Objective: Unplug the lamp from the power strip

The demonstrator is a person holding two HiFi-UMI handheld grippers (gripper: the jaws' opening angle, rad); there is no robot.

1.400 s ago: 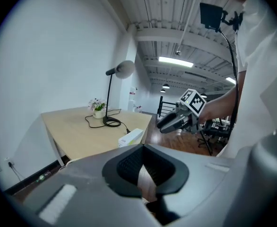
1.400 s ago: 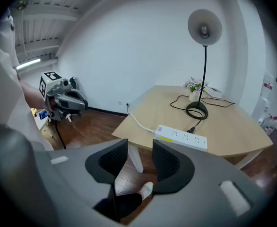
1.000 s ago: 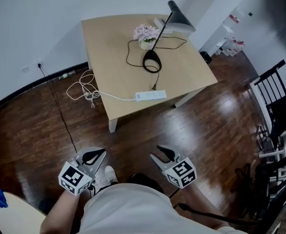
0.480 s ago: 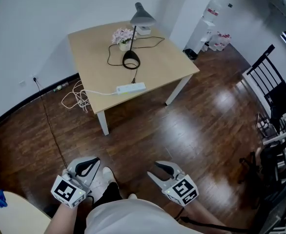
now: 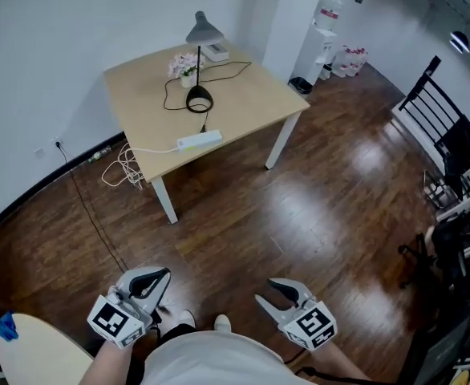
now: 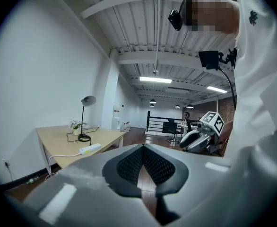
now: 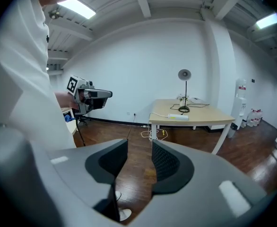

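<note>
Two empty tools: left tool (image 5: 158, 278) pinched together, right tool (image 5: 265, 290) slightly parted.

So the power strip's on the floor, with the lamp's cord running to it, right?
No. The head view shows the power strip on the table, near its front edge, with the cord of the lamp running to it.

White walls (image 5: 58, 38), dark glossy plank floor (image 5: 299, 215).
A pale wooden surface (image 5: 251, 103) stands at 11 o'clock near the wall; black railing (image 5: 427, 95) at 2 o'clock.
</note>
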